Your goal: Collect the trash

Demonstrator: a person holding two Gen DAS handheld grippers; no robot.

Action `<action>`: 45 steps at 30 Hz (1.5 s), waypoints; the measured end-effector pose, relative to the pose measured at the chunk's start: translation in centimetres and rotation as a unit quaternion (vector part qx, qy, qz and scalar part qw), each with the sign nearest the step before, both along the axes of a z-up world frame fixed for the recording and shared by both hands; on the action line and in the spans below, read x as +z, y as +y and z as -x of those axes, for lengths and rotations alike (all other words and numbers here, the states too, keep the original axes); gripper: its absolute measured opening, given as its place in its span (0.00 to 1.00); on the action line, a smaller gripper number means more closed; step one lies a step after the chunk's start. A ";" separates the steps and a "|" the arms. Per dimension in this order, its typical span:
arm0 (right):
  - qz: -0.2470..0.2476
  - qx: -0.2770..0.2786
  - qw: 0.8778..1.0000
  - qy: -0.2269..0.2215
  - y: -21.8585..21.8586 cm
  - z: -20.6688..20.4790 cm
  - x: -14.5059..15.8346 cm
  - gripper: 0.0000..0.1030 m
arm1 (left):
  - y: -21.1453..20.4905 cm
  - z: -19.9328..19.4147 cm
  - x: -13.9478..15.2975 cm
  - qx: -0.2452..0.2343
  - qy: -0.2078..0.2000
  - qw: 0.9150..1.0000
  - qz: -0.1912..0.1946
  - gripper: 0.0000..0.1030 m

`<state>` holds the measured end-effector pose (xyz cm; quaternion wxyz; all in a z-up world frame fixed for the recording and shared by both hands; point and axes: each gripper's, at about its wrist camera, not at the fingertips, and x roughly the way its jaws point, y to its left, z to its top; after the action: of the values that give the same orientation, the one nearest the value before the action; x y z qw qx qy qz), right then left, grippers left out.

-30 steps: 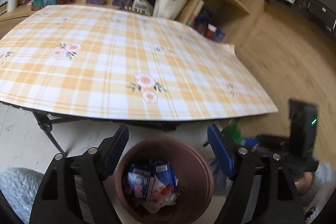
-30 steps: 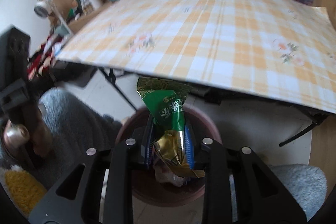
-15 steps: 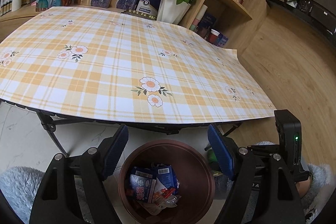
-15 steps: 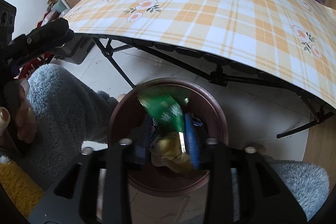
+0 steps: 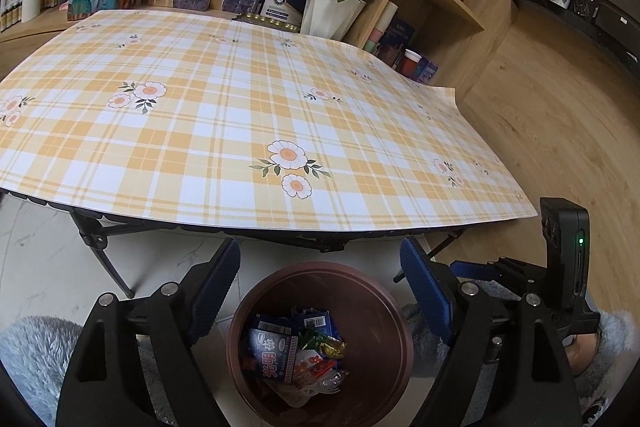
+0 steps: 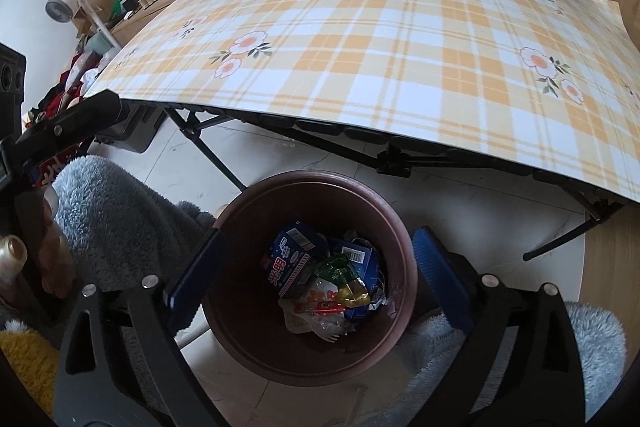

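The green wrapper point(image 6: 338, 269) lies crumpled on top of the other trash in the brown bin point(image 6: 384, 211), beside a blue carton point(image 6: 290, 259) and some clear plastic; it shows again from the left view point(image 5: 322, 341), well down inside the bin point(image 5: 248, 307); it looks light, thin and crinkly, likely slippery foil that folds under any pinch, so a hold would go on a bunched part, not a flat edge, though in the bin it probably needs no more handling; the right tool point(image 6: 316, 263) hangs over the bin's mouth, its jaws having just been opening and now spread wide with nothing between them; the left tool point(image 5: 320, 275) hovers above the near rim, likewise wide apart and empty; the bin stands on pale floor just in front of the tabletop point(image 5: 240, 115), whose checked cloth overhangs its black frame; nothing that reads as trash shows on the cloth; the overhanging edge and the slanting legs beneath are what to clear on rising; fluffy grey sleeves crowd both sides, so the free way out is up and forward.
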<state>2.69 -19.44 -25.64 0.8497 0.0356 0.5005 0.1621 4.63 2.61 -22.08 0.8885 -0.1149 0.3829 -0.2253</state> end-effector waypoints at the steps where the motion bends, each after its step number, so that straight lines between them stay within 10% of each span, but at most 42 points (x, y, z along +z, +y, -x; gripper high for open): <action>1: -0.001 -0.002 1.000 0.000 -0.1 0.0 0.0 0.91 | 0.0 0.0 0.0 -0.001 0.000 1.000 -0.001 0.78; 15: 0.013 -0.022 1.000 -0.005 -0.7 -0.3 1.0 0.94 | -0.5 -0.1 1.2 0.009 -0.009 1.000 -0.026 0.90; 20: 0.012 -0.064 0.994 -0.089 -2.7 -1.3 8.3 0.94 | -1.6 0.2 7.3 0.035 -0.099 0.991 -0.087 0.94; 32: 0.028 -0.104 0.957 -0.267 -4.6 -0.5 26.1 0.94 | -2.4 1.5 22.6 0.085 -0.250 0.959 -0.101 0.94; 45: 0.027 -0.111 0.947 -0.302 -4.4 1.8 29.0 0.94 | -1.3 3.0 26.0 0.119 -0.255 0.955 -0.098 0.94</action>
<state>0.90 -23.88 3.35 0.9742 0.0175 0.2180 0.0565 1.66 1.35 3.95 0.9838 -0.0113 0.1477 -0.1009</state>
